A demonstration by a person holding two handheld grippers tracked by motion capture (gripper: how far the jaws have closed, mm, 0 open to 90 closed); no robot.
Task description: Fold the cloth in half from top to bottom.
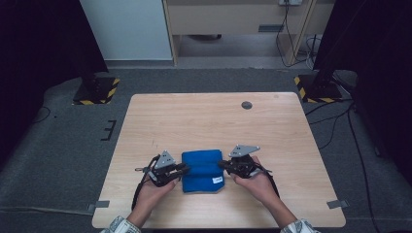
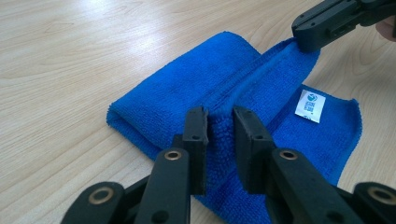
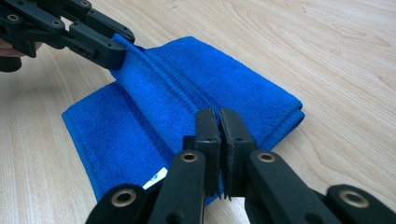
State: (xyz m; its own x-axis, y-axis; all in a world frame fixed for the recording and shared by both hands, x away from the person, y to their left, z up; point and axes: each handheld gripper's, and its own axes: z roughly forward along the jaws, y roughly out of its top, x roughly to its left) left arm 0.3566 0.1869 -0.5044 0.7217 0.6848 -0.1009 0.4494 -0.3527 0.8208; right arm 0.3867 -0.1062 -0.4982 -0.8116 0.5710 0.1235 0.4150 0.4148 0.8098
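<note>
Two hand-held grippers flank a folded blue microfibre cloth (image 1: 203,171) on the bench (image 1: 209,116): right gripper (image 1: 222,164) pinching its hem, left gripper (image 1: 186,168) fingers slightly parted around it.

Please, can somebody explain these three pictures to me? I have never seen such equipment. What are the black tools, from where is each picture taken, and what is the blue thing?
There is no robot here. A person sits at a pale wooden table and holds a black two-jaw hand tool in each hand.

The high view looks down from above the person. It shows the left gripper and the right gripper at either side of a folded blue microfibre cloth.

The other two pictures come from small cameras riding on the tools, looking along their jaws.

In the left gripper view, a raised fold of the cloth sits between the jaws, which stand slightly apart. The small white label is sewn to the cloth.

In the right gripper view, the jaws are closed on the same fold at the cloth's other end.
</note>
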